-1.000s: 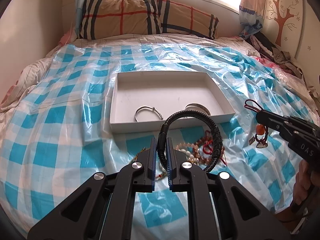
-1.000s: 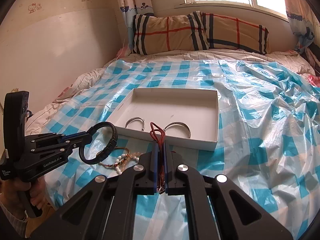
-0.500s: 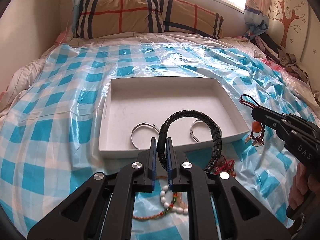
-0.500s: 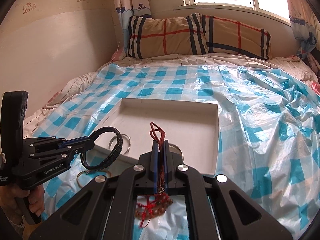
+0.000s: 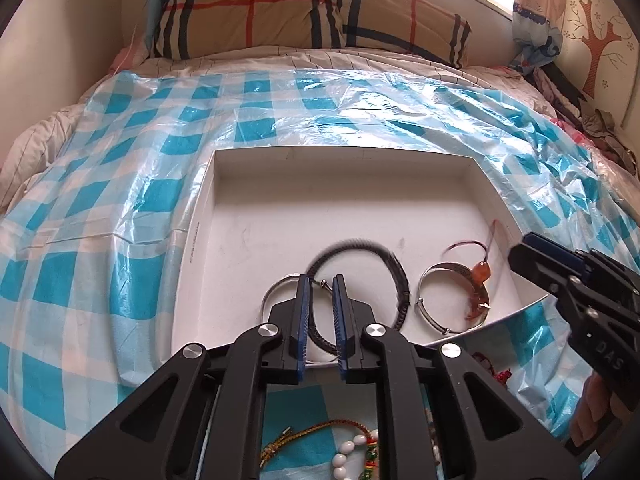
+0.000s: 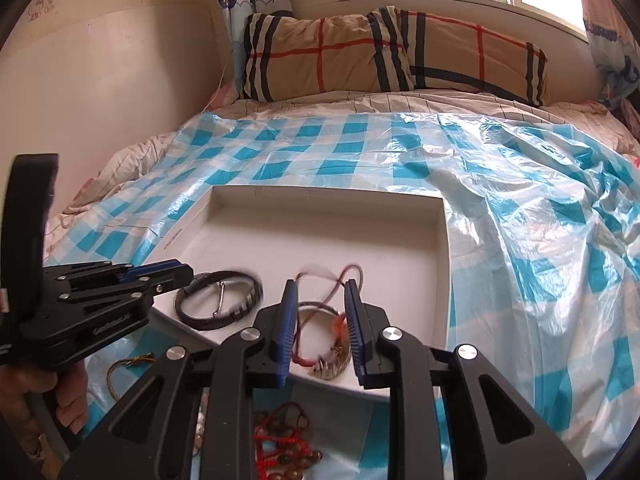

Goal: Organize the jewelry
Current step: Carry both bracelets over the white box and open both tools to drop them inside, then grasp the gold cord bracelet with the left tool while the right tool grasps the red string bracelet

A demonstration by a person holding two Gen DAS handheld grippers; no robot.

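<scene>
A white box (image 5: 400, 158) (image 6: 442, 248) lies on the bed. My left gripper (image 5: 319, 284) is open over its near edge; the black braided bracelet (image 5: 396, 268) (image 6: 208, 318) lies blurred in the box between and beyond its fingers. My right gripper (image 6: 322, 284) (image 5: 520, 252) is open over the box's near right part; the red cord with an orange bead (image 5: 480, 270) (image 6: 348, 272) lies there on a silver bangle (image 5: 440, 276) (image 6: 320, 306). Another silver bangle (image 5: 280, 288) lies under the black bracelet.
Loose jewelry stays on the blue checked plastic sheet (image 5: 120, 220) in front of the box: white beads (image 5: 344, 446), a braided cord (image 5: 312, 438), red beaded strings (image 6: 284, 432). A plaid pillow (image 5: 304, 12) lies at the bed's head.
Both grippers moved forward over the box and opened. The black bracelet and the red cord dropped from them into the box.
</scene>
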